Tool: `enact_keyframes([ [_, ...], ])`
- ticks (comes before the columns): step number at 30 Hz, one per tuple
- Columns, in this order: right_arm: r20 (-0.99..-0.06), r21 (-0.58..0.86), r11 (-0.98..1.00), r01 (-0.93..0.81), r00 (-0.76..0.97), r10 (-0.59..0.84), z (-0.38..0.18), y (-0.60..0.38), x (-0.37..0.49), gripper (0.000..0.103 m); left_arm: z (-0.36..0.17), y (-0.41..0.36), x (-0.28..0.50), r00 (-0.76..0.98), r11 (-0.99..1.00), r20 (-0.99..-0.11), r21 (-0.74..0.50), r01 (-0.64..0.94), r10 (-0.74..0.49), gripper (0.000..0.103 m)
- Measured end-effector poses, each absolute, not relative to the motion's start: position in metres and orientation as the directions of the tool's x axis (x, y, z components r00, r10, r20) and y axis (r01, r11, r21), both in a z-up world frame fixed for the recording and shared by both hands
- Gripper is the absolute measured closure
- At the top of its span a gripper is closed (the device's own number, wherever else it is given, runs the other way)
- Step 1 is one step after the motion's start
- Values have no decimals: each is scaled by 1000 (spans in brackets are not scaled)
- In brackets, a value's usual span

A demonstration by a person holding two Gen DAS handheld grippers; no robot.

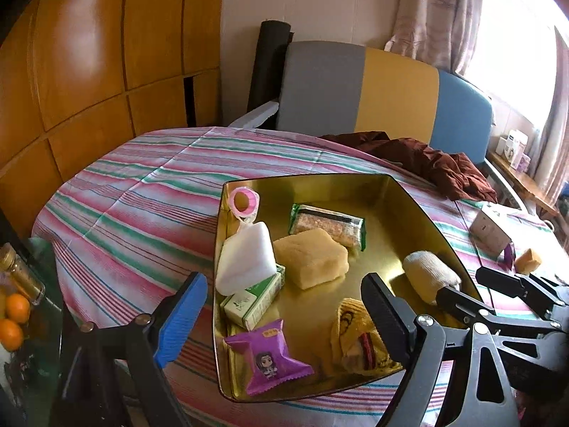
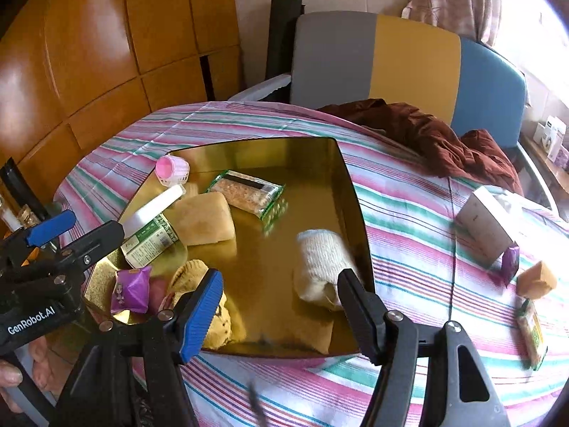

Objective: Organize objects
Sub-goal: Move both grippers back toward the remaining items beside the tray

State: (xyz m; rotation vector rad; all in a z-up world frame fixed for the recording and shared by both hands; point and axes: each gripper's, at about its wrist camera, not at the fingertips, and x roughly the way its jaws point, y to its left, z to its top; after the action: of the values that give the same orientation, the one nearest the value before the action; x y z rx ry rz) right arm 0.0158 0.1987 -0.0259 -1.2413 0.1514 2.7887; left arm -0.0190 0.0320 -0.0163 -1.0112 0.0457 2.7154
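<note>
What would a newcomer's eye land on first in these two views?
The shiny gold tray in the middle of the striped tablecloth, scattered with snacks: a purple packet at its near edge, a yellow sponge in the middle, a rolled white sock by its right wall. Next, the grey, yellow and blue chair back behind the table, with dark red cloth heaped before it.

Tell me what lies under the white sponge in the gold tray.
The white sponge leans on a green-and-white carton, which lies on the gold tray. The carton's upper end is covered, as is the tray floor beneath both.
</note>
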Motion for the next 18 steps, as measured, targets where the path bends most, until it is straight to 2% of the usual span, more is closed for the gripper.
enact_keyframes([
  [18,-729,73,-985,-154,-683,53,-22,208,23,35,-6,53,-1,-775,-957,-604,64,-281,188,14],
])
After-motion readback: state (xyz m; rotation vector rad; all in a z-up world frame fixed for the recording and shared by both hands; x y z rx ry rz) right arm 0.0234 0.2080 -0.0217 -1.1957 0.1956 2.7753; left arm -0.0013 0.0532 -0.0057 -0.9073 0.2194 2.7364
